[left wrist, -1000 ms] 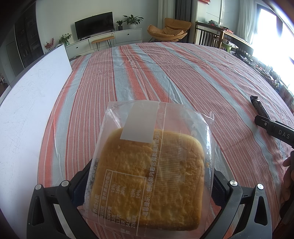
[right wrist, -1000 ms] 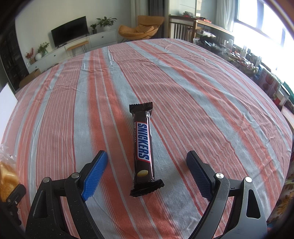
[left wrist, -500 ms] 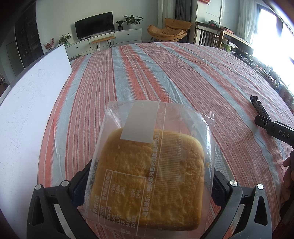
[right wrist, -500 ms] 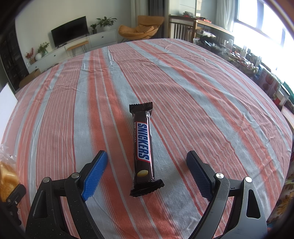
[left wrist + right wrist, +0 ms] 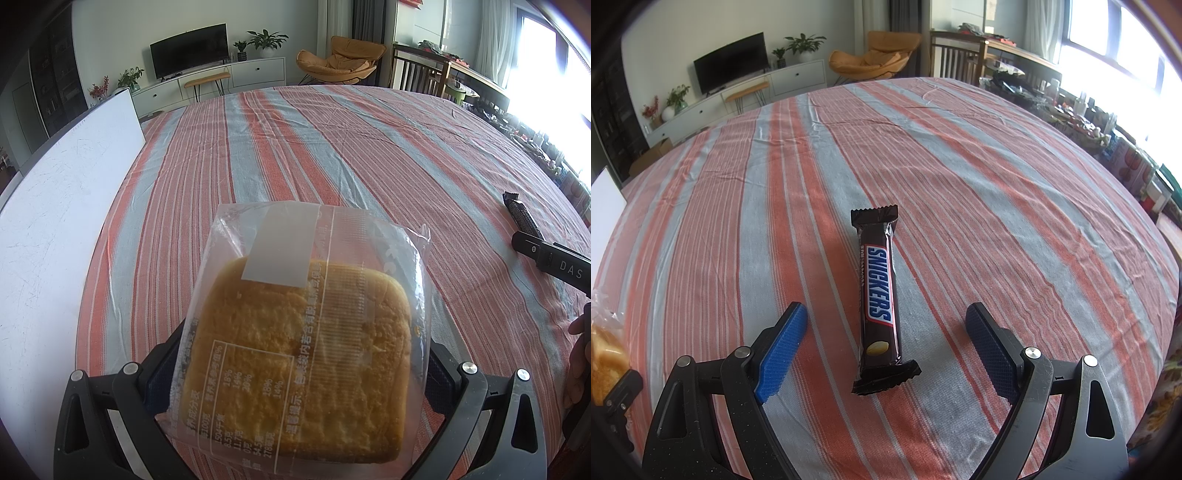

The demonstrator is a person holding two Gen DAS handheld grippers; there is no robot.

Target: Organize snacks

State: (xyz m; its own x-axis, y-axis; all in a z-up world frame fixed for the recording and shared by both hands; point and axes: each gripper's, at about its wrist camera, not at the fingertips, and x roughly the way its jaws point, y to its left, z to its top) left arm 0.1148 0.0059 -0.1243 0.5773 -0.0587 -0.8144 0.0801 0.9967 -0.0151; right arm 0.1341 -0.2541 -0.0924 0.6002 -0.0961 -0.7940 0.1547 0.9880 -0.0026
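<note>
The left gripper (image 5: 295,373) grips a wrapped sponge cake (image 5: 299,354); the right gripper (image 5: 886,343) gapes around a Snickers bar (image 5: 881,299) on striped cloth (image 5: 997,192).

Pretty clearly someone's living room at home. Far end has a flat-screen TV (image 5: 189,50) on a long white media cabinet (image 5: 210,79), with potted plants (image 5: 266,38) on top and an orange lounge chair (image 5: 338,61) to the right. A big table in a red-and-grey striped tablecloth (image 5: 923,155) fills the near area, with bright windows (image 5: 1108,33) on the right.
</note>
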